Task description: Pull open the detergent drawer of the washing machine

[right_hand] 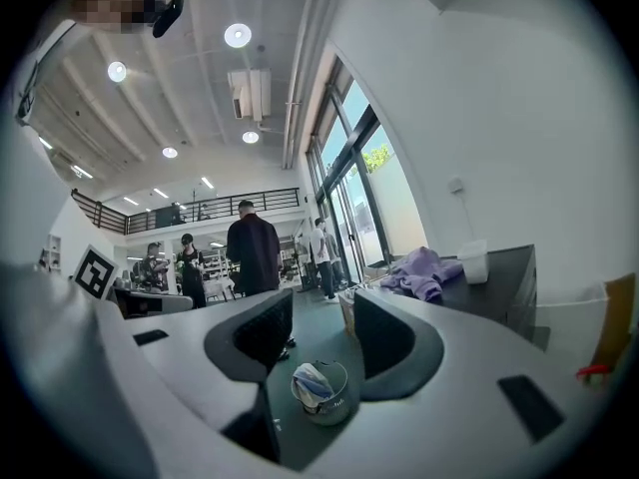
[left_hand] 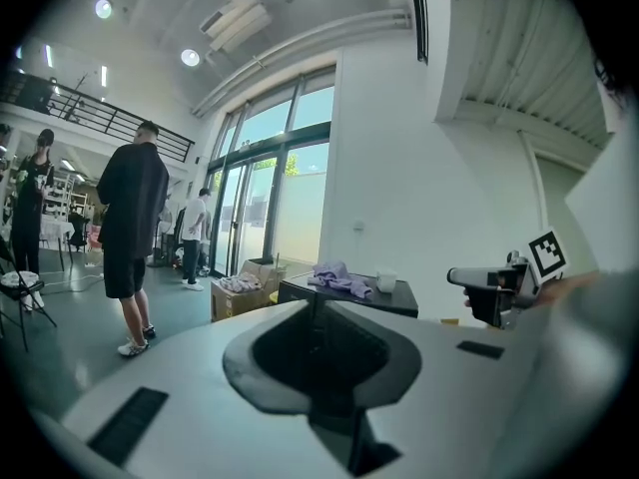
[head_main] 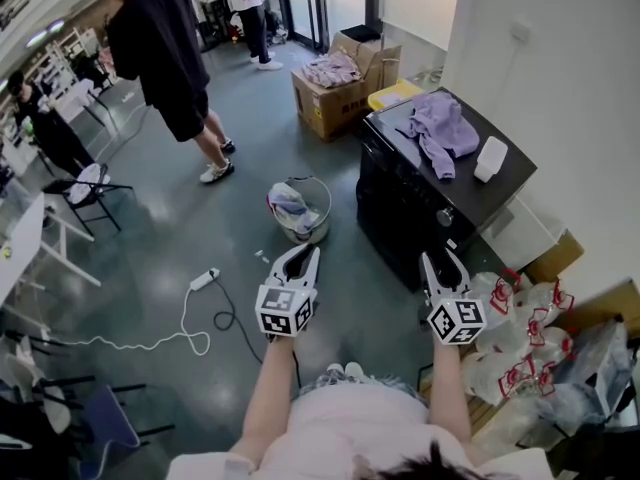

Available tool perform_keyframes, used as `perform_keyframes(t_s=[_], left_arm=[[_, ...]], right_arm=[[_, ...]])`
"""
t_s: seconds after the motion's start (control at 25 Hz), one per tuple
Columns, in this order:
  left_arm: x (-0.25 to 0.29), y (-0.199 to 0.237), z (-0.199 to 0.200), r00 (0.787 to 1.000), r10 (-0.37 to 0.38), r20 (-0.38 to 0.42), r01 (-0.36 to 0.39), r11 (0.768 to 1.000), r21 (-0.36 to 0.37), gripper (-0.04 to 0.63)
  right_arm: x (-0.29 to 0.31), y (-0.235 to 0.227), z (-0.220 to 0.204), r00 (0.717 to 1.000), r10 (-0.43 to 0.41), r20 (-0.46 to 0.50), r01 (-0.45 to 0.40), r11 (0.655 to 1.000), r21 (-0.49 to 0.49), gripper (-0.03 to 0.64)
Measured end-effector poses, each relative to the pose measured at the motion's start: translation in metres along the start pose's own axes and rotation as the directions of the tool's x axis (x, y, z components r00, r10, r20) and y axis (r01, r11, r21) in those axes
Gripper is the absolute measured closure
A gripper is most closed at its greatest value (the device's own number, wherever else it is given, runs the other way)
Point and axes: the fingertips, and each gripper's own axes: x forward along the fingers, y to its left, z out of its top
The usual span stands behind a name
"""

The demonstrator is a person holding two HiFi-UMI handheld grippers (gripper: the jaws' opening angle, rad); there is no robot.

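Just ahead, nearest the washing machine [head_main: 396, 214]: right gripper [head_main: 441, 260], jaws apart, empty; left gripper [head_main: 303, 254] farther off, jaws closed.

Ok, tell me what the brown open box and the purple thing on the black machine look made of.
Brown open box: likely cardboard, matte, with folded flaps. Purple thing: soft fabric, probably knit, lying crumpled on the black machine.

washing machine [head_main: 408, 206] front: foreshortened | detergent drawer: indistinct (too small)
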Motion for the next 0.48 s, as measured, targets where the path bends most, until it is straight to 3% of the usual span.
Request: perform_keyframes(t_s=[0.04,0.12,0.16,0.28,0.48], left_arm=[[0.0,0.0,0.001,1.0,-0.004,0.002,0.004,1.0,-0.001,0.547],[0.001,0.0,-0.001,1.0,-0.015,-0.001,0.015,1.0,-0.006,0.388],[0.001,0.0,-0.003,1.0,-0.019,-0.003,0.019,1.0,-0.008,0.35],[-0.001,0.004,-0.004,1.0,-0.018,0.01,0.018,1.0,-0.011,0.279],[-0.005,0.016,0.0,0.999,-0.005,0.035,0.005,1.0,0.006,0.25]], right_arm=[[0.0,-0.001,0.001,1.0,-0.005,0.009,0.005,1.0,0.008,0.405],[0.001,-0.002,0.003,0.999,-0.022,0.024,0.021,1.0,0.019,0.325],[0.001,-0.003,0.002,0.999,-0.03,0.029,0.03,0.999,0.024,0.285],[0.003,-0.001,-0.001,0.998,-0.044,0.035,0.043,0.998,0.044,0.216],[0.005,0.01,0.0,0.998,-0.047,0.036,0.045,0.998,0.04,0.189]])
